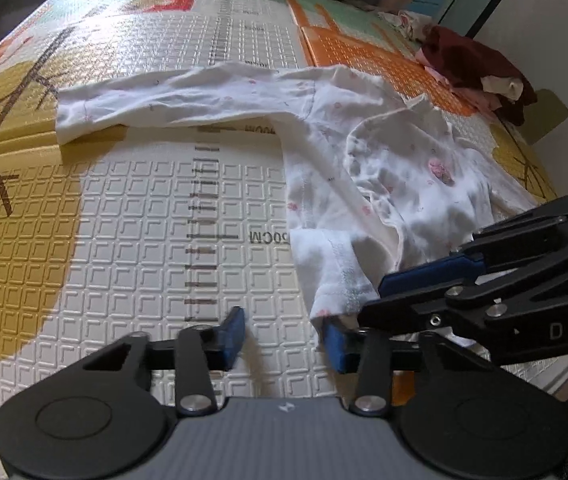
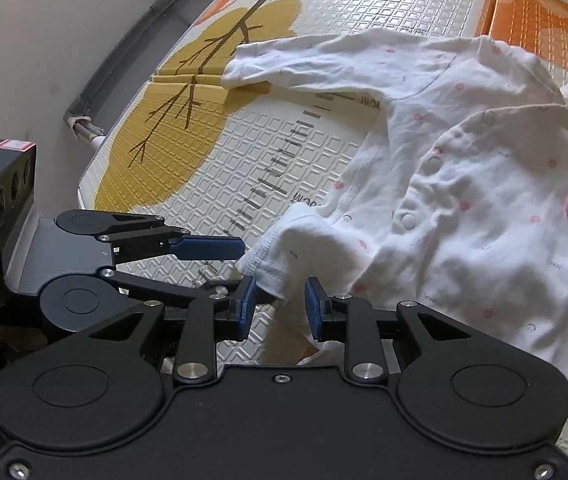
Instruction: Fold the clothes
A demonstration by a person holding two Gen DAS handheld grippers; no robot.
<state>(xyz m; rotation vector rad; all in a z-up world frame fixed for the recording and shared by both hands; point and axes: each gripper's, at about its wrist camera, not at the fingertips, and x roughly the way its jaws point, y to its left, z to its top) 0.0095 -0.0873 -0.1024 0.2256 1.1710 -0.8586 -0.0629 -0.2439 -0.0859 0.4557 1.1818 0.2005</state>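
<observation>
Surface: padded play mat (image 1: 123, 208) with embossed squares, a printed ruler strip and yellow tree shapes; it lies on the floor.
Garment: white baby top (image 2: 464, 168) with small pink flowers and snap buttons, lying rumpled on the mat, one sleeve (image 1: 155, 100) stretched out flat to the far left.
Near cuff: the other sleeve's cuff (image 2: 279, 256) is bunched at the mat's near side, between the two claws.
Left claw (image 1: 284, 340): blue pads stand apart; the cuff touches only the right-hand pad; nothing is clamped.
Right claw (image 2: 277, 308): pads parted, cuff edge hanging into the gap, not pressed; released.
Other clothes: dark red and pink pile (image 1: 480, 68) at the mat's far right corner, well apart.
</observation>
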